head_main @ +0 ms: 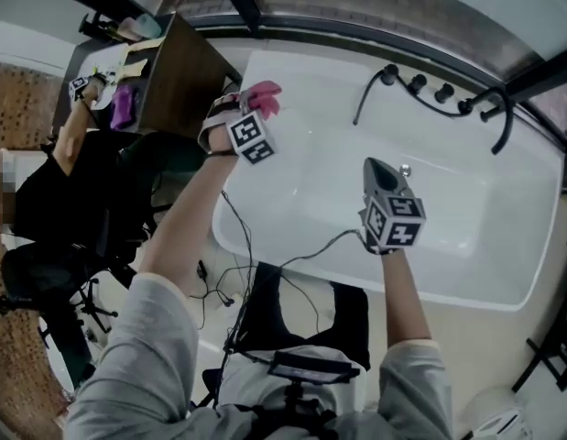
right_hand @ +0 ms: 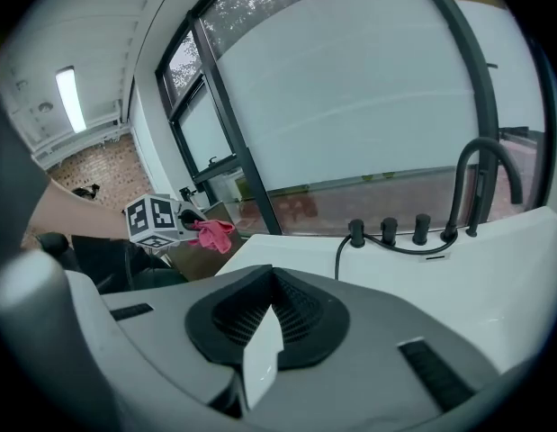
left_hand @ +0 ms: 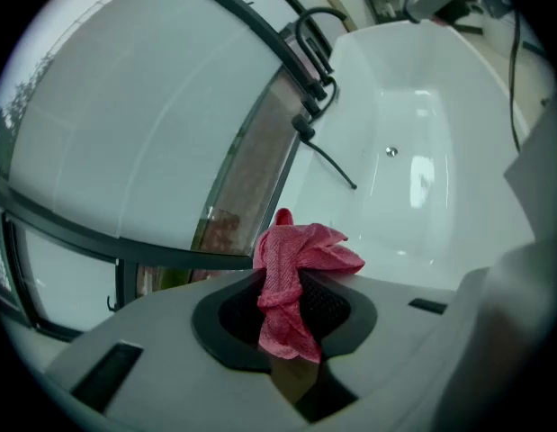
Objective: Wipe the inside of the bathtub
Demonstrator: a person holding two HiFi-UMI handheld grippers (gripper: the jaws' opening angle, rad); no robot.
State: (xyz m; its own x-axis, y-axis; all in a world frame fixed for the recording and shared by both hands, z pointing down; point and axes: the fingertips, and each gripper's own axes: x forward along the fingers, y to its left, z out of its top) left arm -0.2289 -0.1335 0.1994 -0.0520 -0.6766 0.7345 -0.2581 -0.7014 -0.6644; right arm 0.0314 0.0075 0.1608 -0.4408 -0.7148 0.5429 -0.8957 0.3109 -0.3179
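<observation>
The white bathtub (head_main: 503, 273) fills the middle of the head view, with its drain (head_main: 405, 168) in the floor. A pink cloth (head_main: 263, 97) is pinched in my left gripper (head_main: 256, 106), which is held over the tub's left end rim. In the left gripper view the cloth (left_hand: 296, 268) bunches out of the shut jaws of the left gripper (left_hand: 291, 295), and the tub's inside (left_hand: 422, 196) lies beyond. My right gripper (head_main: 382, 170) hovers over the tub's middle. In its own view the right gripper (right_hand: 274, 311) is shut with nothing held.
A black faucet (head_main: 503, 117), knobs (head_main: 417, 84) and shower hose (head_main: 367, 94) sit on the tub's far deck below a glass wall. A brown desk (head_main: 178, 71) and a seated person in black (head_main: 63, 191) are at the left. Cables (head_main: 237, 273) trail on the floor.
</observation>
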